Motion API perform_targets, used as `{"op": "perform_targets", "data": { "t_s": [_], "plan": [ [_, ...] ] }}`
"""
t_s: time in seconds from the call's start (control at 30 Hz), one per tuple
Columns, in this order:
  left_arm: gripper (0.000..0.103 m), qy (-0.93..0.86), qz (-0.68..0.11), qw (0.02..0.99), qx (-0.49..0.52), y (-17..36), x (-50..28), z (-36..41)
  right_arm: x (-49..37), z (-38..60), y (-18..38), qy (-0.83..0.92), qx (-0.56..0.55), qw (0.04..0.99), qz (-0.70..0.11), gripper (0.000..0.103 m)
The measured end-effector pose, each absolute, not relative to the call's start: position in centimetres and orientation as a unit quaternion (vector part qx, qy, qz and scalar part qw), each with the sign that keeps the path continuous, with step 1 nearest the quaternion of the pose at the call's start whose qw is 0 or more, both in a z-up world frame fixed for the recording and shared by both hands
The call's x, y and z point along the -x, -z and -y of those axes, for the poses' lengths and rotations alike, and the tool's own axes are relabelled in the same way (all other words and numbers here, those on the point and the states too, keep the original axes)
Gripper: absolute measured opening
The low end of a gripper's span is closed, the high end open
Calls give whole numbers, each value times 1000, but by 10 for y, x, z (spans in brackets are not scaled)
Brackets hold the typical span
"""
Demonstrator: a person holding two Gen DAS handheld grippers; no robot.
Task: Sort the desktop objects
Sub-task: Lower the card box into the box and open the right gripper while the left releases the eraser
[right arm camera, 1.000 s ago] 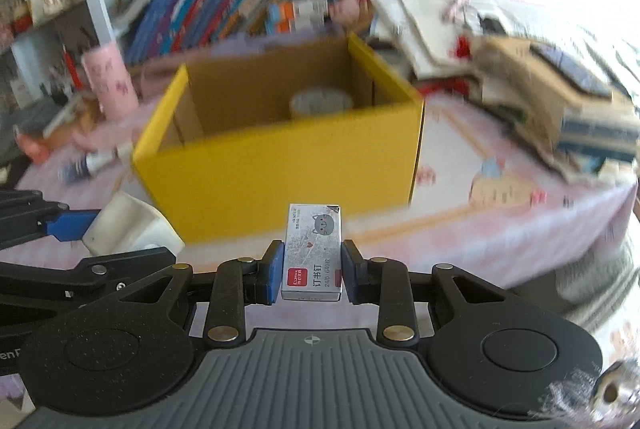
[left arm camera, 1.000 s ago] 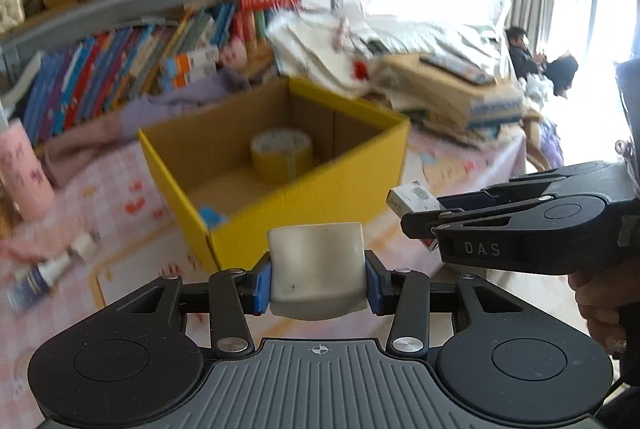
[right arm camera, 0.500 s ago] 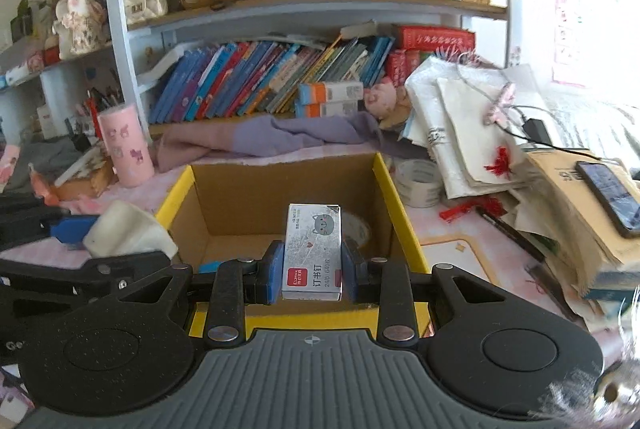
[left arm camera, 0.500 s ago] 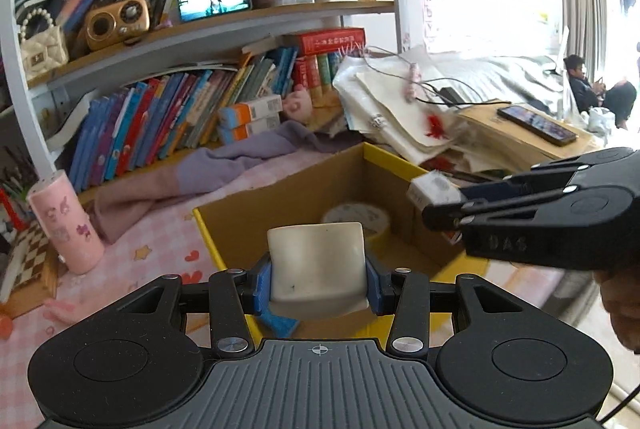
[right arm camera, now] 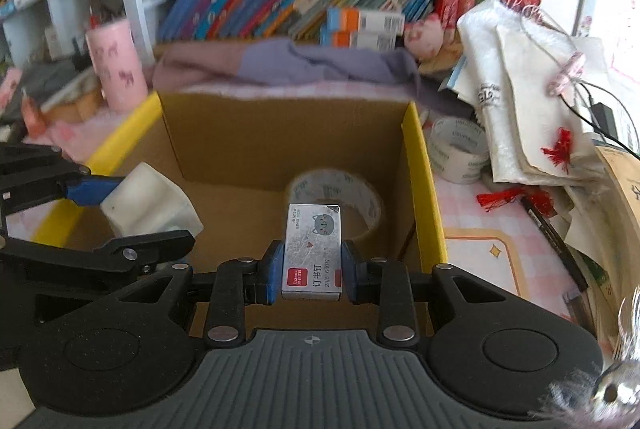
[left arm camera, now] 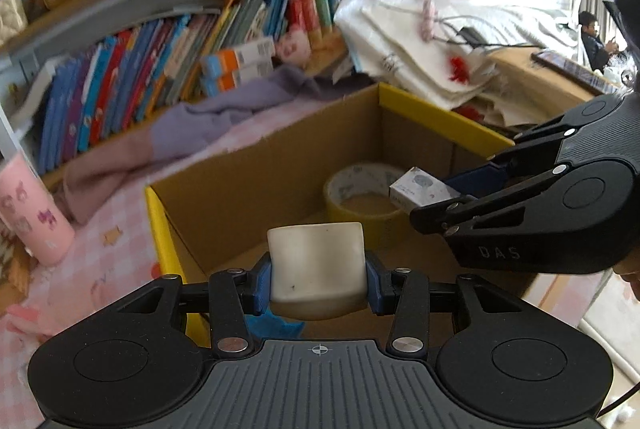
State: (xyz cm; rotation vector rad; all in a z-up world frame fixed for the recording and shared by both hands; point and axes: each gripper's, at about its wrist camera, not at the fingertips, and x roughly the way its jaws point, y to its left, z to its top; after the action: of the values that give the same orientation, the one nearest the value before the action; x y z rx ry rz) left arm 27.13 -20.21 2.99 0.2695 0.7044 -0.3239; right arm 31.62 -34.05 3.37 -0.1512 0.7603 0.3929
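Left wrist view: left gripper clamped on a white rounded-square eraser-like block, poised over the open yellow-sided cardboard box. Right gripper closed around a small grey cardboard staple box, likewise above the box interior. Already inside: a yellow-rimmed roll of clear tape at 1 o'clock of the block, plus a blue scrap, identity unclear. Left to do, judging by this: release both items, then collect the white tape roll lying outside at 2 o'clock.

Tape roll lying inside box; second roll sitting outside, right of box; books standing behind.
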Motion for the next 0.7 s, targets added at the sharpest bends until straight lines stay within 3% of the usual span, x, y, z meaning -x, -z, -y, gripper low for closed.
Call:
{"op": "perform_targets", "data": {
  "t_s": [0.47,0.7],
  "plan": [
    [48,143,-369,909,-132,-22,-271,211,-337,329,-19,-224,95,881,-406,28],
    [68,126,-332,925,-139,-36,-262,209,-333,333,-29,-233,70,887,-393,35]
  ]
}}
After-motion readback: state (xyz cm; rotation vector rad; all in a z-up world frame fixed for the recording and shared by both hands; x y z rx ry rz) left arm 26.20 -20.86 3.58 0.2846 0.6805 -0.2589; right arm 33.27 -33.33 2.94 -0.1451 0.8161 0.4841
